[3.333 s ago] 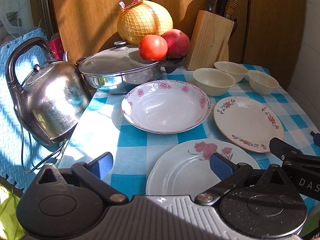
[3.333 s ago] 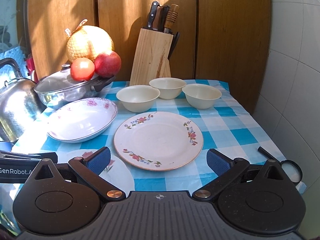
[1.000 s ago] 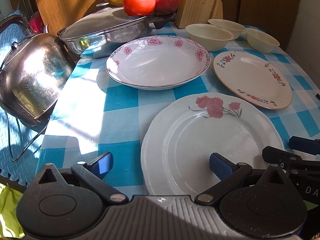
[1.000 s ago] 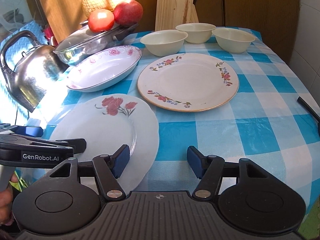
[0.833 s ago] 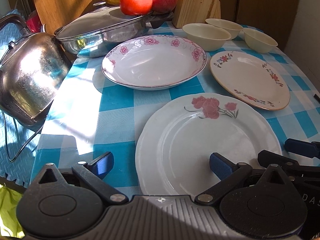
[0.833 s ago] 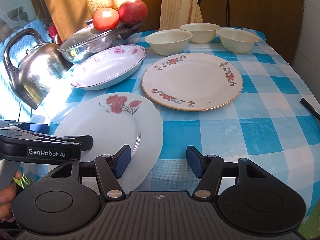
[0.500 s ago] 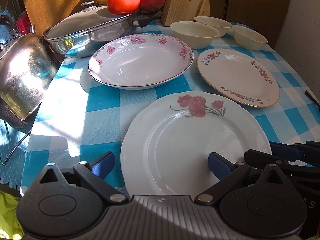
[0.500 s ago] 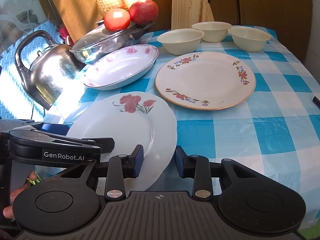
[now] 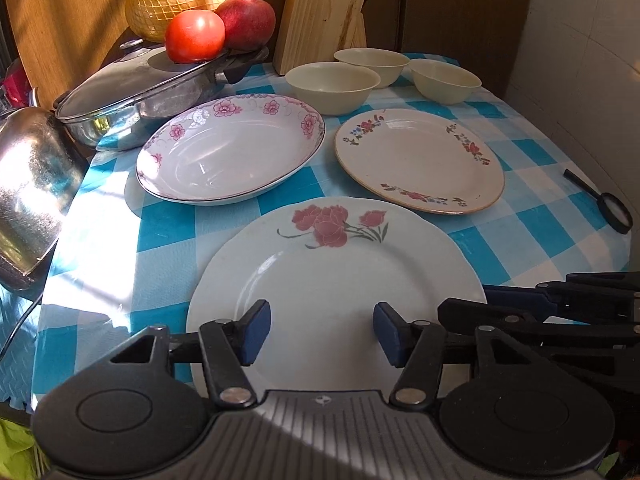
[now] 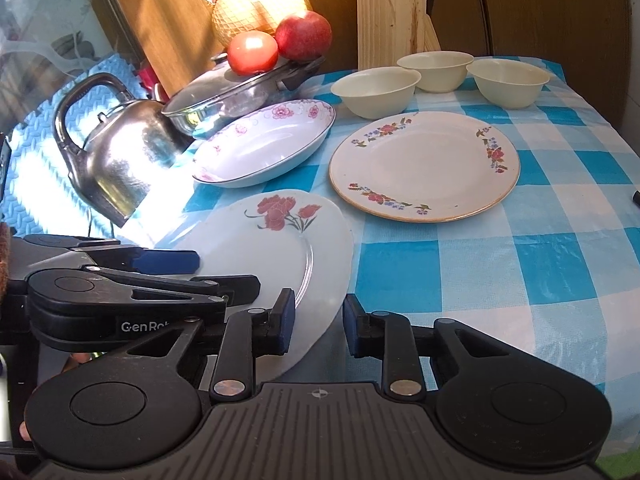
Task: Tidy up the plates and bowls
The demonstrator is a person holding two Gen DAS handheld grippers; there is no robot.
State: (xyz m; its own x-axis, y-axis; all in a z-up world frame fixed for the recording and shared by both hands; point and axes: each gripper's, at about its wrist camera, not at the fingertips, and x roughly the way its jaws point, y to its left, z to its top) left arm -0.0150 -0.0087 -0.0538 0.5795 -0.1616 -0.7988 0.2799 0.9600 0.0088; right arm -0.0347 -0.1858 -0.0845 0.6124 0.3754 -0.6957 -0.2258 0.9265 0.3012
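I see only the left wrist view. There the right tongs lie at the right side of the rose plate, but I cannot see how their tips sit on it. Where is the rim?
Observer: In the right wrist view the rim of the rose plate lies between the two pads of the right tongs, with a narrow gap. I cannot tell whether they already press.
Operator: And the kettle? I see only its belly.
Observer: The kettle has a tall black handle that stands upright. It is to the left of the deep plate.
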